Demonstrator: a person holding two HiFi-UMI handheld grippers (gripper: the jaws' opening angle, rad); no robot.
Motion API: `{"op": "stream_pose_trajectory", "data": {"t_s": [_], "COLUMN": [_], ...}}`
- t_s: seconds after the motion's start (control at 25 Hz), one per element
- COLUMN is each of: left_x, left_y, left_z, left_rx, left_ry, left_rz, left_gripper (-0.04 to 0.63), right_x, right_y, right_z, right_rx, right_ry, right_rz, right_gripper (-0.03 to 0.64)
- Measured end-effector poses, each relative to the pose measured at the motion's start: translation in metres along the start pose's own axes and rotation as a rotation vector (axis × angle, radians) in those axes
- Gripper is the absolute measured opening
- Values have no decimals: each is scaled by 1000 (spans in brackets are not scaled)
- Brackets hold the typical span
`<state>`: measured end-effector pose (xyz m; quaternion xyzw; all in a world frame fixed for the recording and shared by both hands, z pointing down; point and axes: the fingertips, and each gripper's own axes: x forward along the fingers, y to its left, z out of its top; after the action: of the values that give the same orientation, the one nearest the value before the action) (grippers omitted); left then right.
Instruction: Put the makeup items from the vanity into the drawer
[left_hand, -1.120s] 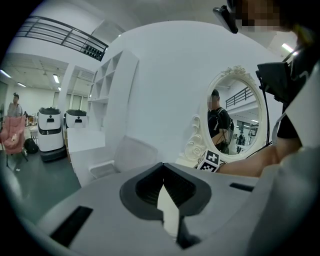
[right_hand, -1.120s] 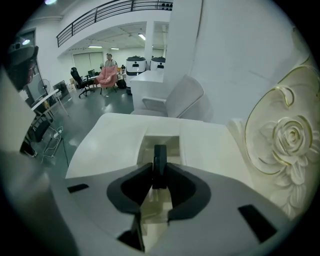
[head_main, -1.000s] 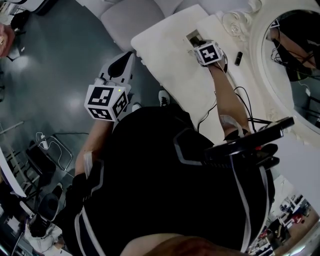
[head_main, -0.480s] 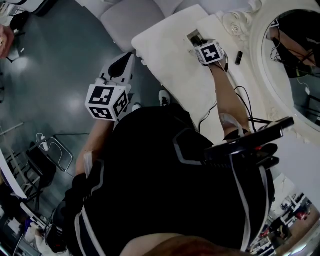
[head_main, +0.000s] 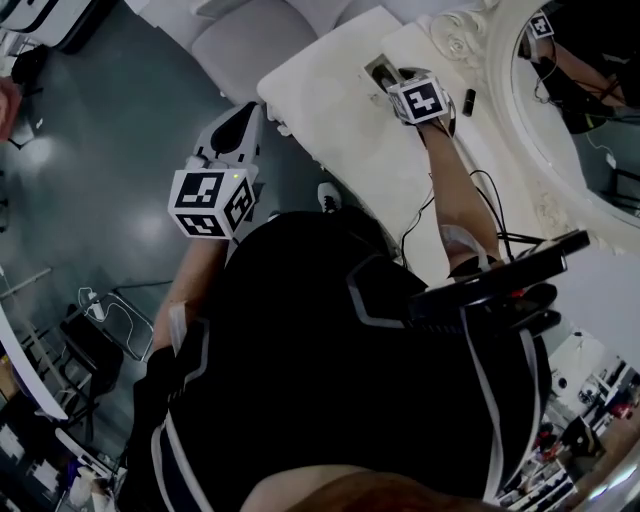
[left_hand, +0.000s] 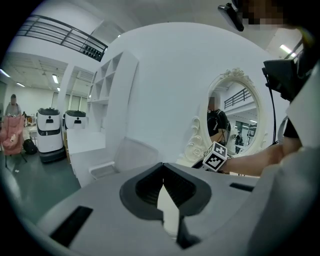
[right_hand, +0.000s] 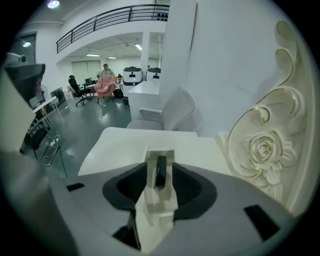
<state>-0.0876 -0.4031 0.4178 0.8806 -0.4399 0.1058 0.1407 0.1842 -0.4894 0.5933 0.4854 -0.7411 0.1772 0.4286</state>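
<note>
The white counter (head_main: 330, 120) carries a big ornate mirror (head_main: 600, 120). The left tongs (left_hand: 162, 169) are closed on nothing and hang beside the counter, above the grey floor (head_main: 110, 150). The right tongs (right_hand: 159, 165) have just been opening and stand wide over a small open drawer (right_hand: 150, 156). A slim black makeup item (right_hand: 160, 172) lies inside the drawer, free of them. Another small dark item (head_main: 468, 100) lies near the mirror.

Left gripper (head_main: 241, 124) shut, right gripper (head_main: 388, 76) just opened, empty
</note>
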Motion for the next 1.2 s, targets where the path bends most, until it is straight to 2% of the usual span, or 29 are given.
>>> {"op": "stream_pose_trajectory", "data": {"t_s": [0.16,0.48,0.88,1.08,1.2], "left_x": [-6,-9,-20,-25,-23], "left_y": [-3,-13,-21,-19,-17], "left_z": [15,33,49,62,70], "left_rx": [-21,45,30,14,31], "left_ry": [-57,-72,-123,-149,-159], "left_rz": [-46,-99,-184,-181,-180], "left_gripper": [5,5,5,3,3], "right_x": [-35,-115,-197,-238,-258], "right_y": [2,15,36,44,45], "right_z": [26,65,83,90,91], "right_rx": [0,48,127,168,188], "right_ry": [-85,-265,-432,-534,-581], "right_rz": [-33,-69,-82,-101,-128], "right_gripper": [166,163,146,133,121]}}
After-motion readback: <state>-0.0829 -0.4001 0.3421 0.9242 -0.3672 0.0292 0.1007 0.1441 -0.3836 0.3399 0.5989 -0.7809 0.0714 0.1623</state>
